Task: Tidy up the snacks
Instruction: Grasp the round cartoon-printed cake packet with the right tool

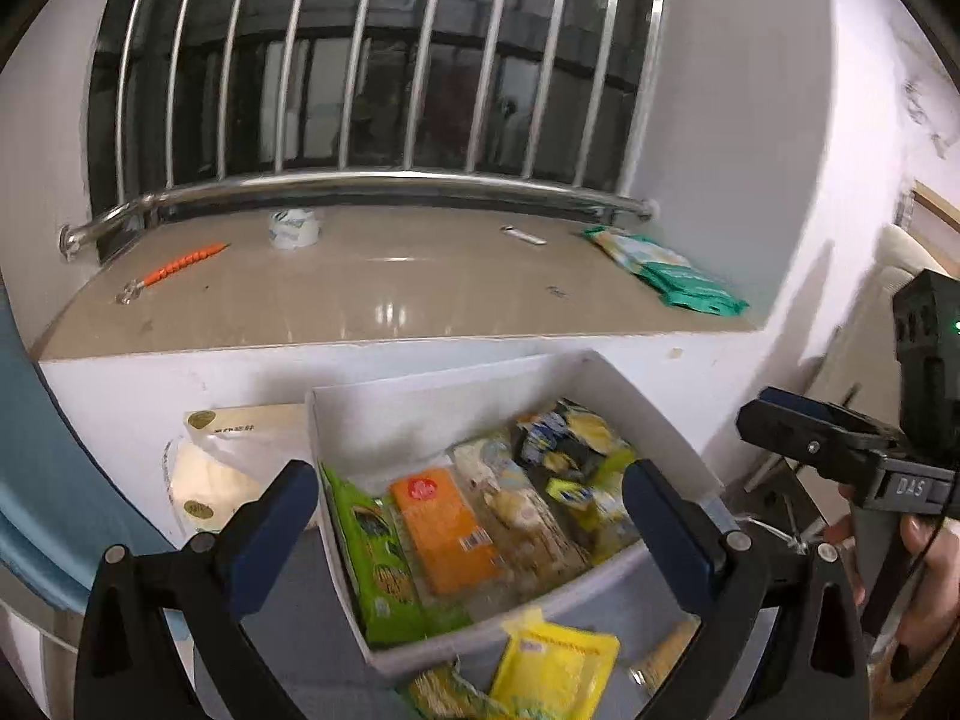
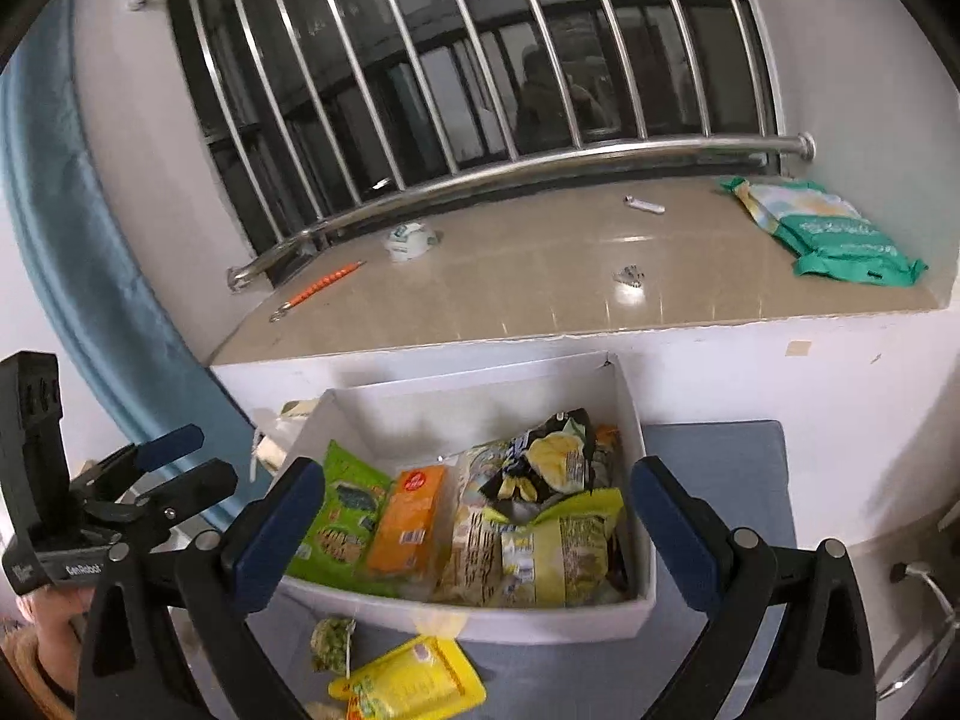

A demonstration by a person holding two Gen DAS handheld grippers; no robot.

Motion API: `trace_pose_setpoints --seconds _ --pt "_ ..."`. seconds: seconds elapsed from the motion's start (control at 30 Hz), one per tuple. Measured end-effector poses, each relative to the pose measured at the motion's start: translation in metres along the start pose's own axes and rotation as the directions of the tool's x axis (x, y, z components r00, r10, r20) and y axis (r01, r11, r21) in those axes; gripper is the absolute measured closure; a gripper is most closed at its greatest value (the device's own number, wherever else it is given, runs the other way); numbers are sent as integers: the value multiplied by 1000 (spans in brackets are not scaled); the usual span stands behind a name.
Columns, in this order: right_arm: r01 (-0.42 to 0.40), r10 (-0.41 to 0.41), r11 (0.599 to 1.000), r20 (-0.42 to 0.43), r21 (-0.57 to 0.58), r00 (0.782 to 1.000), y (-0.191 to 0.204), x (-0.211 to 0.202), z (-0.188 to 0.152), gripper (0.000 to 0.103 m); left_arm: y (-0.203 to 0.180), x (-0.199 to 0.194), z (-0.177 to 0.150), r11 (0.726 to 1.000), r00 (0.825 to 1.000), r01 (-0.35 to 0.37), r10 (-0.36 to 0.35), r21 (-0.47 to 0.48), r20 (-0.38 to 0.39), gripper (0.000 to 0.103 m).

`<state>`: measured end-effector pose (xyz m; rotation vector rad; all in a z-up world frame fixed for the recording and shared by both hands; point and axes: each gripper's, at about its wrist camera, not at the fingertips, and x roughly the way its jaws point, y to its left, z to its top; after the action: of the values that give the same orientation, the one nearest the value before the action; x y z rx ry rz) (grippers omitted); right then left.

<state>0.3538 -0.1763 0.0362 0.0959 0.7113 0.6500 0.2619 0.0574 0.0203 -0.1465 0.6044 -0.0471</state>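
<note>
A white box (image 1: pixel 444 387) (image 2: pixel 462 387) holds several snack packs: a green bag (image 1: pixel 372 546) (image 2: pixel 345 519), an orange pack (image 1: pixel 444 531) (image 2: pixel 408 519), and pale and yellow-green bags (image 2: pixel 558 546). A yellow pouch (image 1: pixel 555 669) (image 2: pixel 411 681) and a small green pack (image 2: pixel 333 642) lie on the grey surface in front of the box. My left gripper (image 1: pixel 468 510) is open and empty above the box. My right gripper (image 2: pixel 480 510) is open and empty above the box; it also shows in the left wrist view (image 1: pixel 798 420).
A beige window ledge (image 1: pixel 384 294) (image 2: pixel 540 276) behind the box carries green packets (image 1: pixel 672 270) (image 2: pixel 834 234), a small cup (image 1: pixel 294 228) (image 2: pixel 411 240), an orange stick (image 1: pixel 180 267) (image 2: pixel 324 285) and a small white item (image 2: pixel 643 204). A pale bag (image 1: pixel 222 462) lies left of the box.
</note>
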Motion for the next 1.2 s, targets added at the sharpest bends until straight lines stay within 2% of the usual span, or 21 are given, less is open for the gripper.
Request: trace_pose_setpoints --seconds 0.2,0.3,0.47,0.53,0.6,0.7,0.8,0.87,1.03,1.13,1.2 --pt "-27 27 994 -3 -110 1000 23 -45 -33 0 -26 -52 -30 995 999 34 -35 92 6 0" --pt "-39 39 988 -1 -147 999 31 -66 -53 0 -37 -70 -52 989 998 62 -60 131 -21 0" --pt "-17 16 988 -8 -156 1000 34 -95 -105 0 -42 -87 -106 988 991 115 -106 99 -84 0" --pt "-4 1 990 -22 -141 1000 31 -101 -126 0 -42 -89 -125 985 982 152 -142 75 -128 0" --pt "17 -21 995 -39 -96 999 25 -105 -152 0 -43 -93 -146 986 978 150 -138 67 -156 0" --pt "3 -6 999 -80 -42 997 19 -107 -187 0 -44 -97 -172 991 977 128 -119 42 -178 0" --pt "90 -99 992 -106 -88 989 24 -107 -212 0 -42 -99 -188 992 974 130 -126 9 -186 0" --pt "111 -122 989 -116 -102 986 27 -107 -224 0 -45 -99 -197 994 974 112 -107 13 -201 0" --pt "125 -142 984 -137 -128 980 29 -101 -232 0 -39 -95 -213 996 965 94 -93 -8 -246 0" --pt "151 -178 975 -167 -160 970 28 -82 -228 0 -36 -95 -219 998 965 70 -69 -6 -253 0" --pt "151 -186 973 -204 -175 961 26 -62 -226 0 -33 -94 -223 997 963 75 -78 -20 -257 0"
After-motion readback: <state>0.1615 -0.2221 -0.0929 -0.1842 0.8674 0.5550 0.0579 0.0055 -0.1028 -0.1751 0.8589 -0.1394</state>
